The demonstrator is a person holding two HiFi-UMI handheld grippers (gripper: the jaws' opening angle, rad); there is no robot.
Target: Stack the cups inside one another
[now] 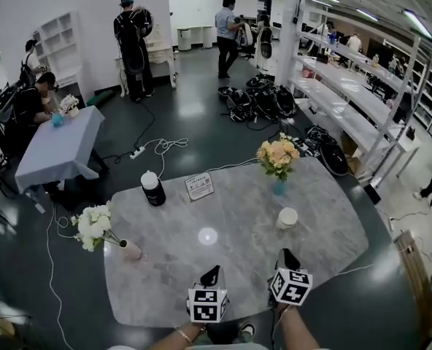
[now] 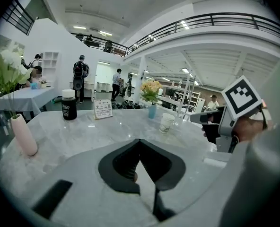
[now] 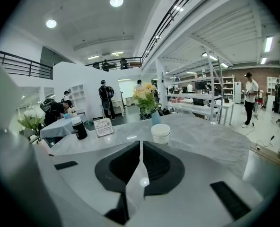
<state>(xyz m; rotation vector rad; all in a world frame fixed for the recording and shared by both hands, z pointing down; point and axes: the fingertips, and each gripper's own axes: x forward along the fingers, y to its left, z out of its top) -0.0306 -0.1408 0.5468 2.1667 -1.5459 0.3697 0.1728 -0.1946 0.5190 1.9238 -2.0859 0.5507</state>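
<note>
**One cup standing, both grippers empty**

The white cup [image 1: 287,217] stands upright on the marble table [image 1: 165,268], near the blue flower vase [image 1: 278,188]. No loose second cup shows, so stacking looks finished. The right gripper [image 1: 286,257] and left gripper [image 1: 213,273], jaws closed on nothing, should keep clear of it.

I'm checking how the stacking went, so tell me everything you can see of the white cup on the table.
The cup is white and paper-like, with a thicker band at its rim; whether it is one cup or several nested is unclear. It stands upright on the grey marbled table, near the blue vase. Nothing touches it.
</note>
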